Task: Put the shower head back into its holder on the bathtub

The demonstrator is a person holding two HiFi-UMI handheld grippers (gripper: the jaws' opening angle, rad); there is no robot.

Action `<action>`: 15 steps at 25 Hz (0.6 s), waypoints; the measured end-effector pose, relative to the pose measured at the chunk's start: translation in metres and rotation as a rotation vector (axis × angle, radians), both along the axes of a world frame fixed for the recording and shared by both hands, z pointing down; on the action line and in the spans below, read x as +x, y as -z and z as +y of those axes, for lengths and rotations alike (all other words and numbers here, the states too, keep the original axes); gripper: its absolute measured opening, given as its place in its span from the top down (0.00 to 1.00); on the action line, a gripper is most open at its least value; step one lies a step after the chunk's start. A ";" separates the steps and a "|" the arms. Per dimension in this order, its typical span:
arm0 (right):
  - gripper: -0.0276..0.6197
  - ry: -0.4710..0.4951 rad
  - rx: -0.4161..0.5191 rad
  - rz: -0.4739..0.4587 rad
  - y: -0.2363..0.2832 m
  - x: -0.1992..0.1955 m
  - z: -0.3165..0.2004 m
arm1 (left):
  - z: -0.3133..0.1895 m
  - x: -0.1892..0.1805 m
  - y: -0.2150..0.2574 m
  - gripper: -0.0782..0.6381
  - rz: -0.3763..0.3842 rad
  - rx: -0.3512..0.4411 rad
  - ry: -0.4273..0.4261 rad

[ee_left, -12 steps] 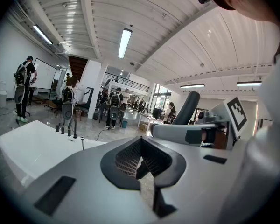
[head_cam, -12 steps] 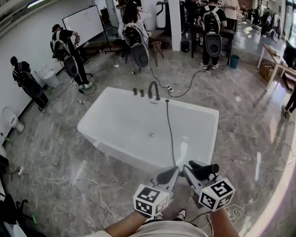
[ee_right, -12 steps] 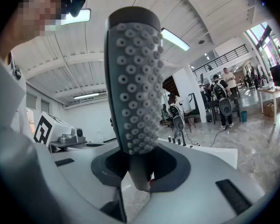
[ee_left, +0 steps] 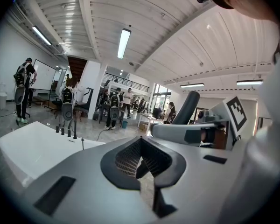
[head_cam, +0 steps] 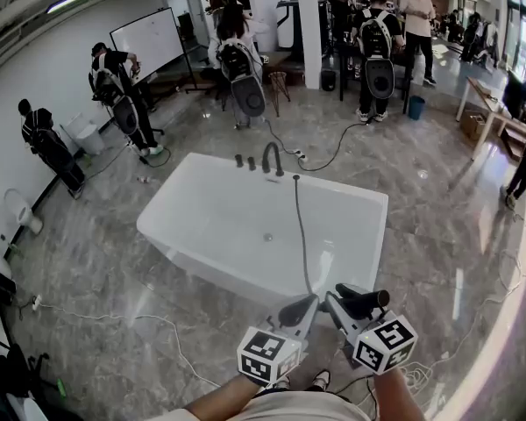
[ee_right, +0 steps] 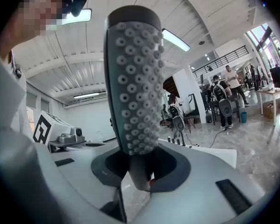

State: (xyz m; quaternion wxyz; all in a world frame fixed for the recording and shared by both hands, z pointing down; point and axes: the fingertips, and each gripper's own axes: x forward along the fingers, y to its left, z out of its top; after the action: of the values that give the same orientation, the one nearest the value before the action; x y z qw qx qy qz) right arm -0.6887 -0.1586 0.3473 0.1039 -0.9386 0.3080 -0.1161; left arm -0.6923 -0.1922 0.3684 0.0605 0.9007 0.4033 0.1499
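A white bathtub (head_cam: 368,202) stands on the stone floor in front of me. A dark hose (head_cam: 302,235) runs from a small black fitting (head_cam: 295,179) on the far rim, beside the black faucet (head_cam: 271,158), over the near rim. My right gripper (head_cam: 342,303) is shut on the shower head (head_cam: 366,302), in front of the tub's near side. In the right gripper view the nozzle-studded shower head (ee_right: 133,78) rises from the right gripper's (ee_right: 140,181) jaws. My left gripper (head_cam: 300,309) is beside it, jaws together and empty. The left gripper (ee_left: 139,157) points toward the tub (ee_left: 28,143).
Several people with backpack rigs stand beyond the tub, the nearest (head_cam: 242,68) just behind the faucet. Cables (head_cam: 158,323) trail over the floor left of and behind the tub. A whiteboard (head_cam: 149,42) is at the back left, a desk (head_cam: 491,103) at the right.
Both grippers and the shower head stay where they were. Only people in the background have shifted.
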 end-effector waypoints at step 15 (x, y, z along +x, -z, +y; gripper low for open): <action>0.79 -0.037 0.078 0.012 -0.001 -0.003 0.028 | 0.012 -0.009 -0.015 0.88 -0.020 0.028 -0.020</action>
State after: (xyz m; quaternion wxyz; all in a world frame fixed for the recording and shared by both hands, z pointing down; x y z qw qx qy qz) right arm -0.6918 -0.1310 0.3485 0.1408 -0.9400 0.2955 -0.0966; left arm -0.7014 -0.1800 0.3830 0.0505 0.8959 0.4094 0.1650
